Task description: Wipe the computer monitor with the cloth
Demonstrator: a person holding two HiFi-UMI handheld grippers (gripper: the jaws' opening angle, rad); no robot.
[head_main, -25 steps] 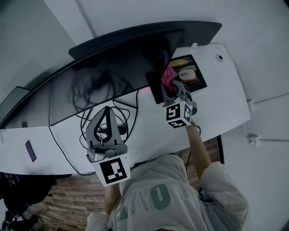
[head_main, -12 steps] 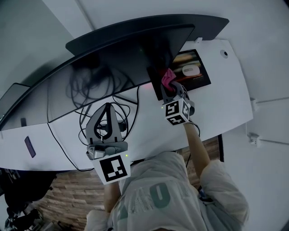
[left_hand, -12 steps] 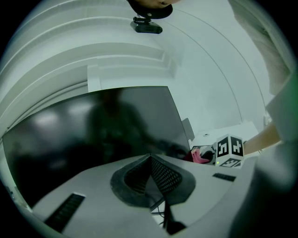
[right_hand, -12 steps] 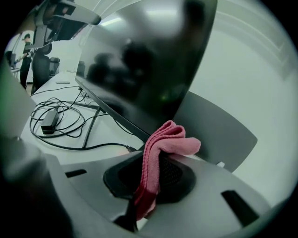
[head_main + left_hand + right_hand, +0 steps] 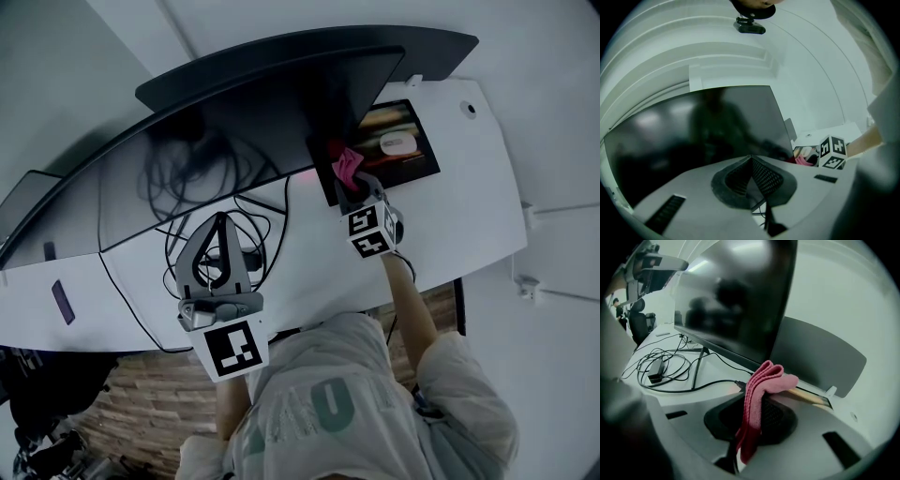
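Since a second ago the right hand-held gripper (image 5: 350, 187) has reached a little further over the bench (image 5: 459, 225), and its cloth (image 5: 344, 165) now sits closer under the monitor (image 5: 234, 141). The left hand-held gripper (image 5: 222, 221) has hardly shifted.

In the right gripper view the jaws are clenched on the pink cloth. It is folded and pinched between the pads. One end bulges out past the jaw tips toward the screen, and the other hangs down through the gap behind them. The bulging end lies just below the screen's lower right corner; whether it touches the glass cannot be told.

In the head view that hand-held gripper points away from the person, with its marker cube (image 5: 370, 232) nearest them and the cloth at the far end. A dark mat (image 5: 422, 161) lies just to the right of it on the bench.

The left one hovers well to the left, over a tangle of cables (image 5: 258, 220) in front of the monitor's middle. Its jaws are pressed together at the tips and grasp nothing — only bench and a bit of cable show through the gap lower down.
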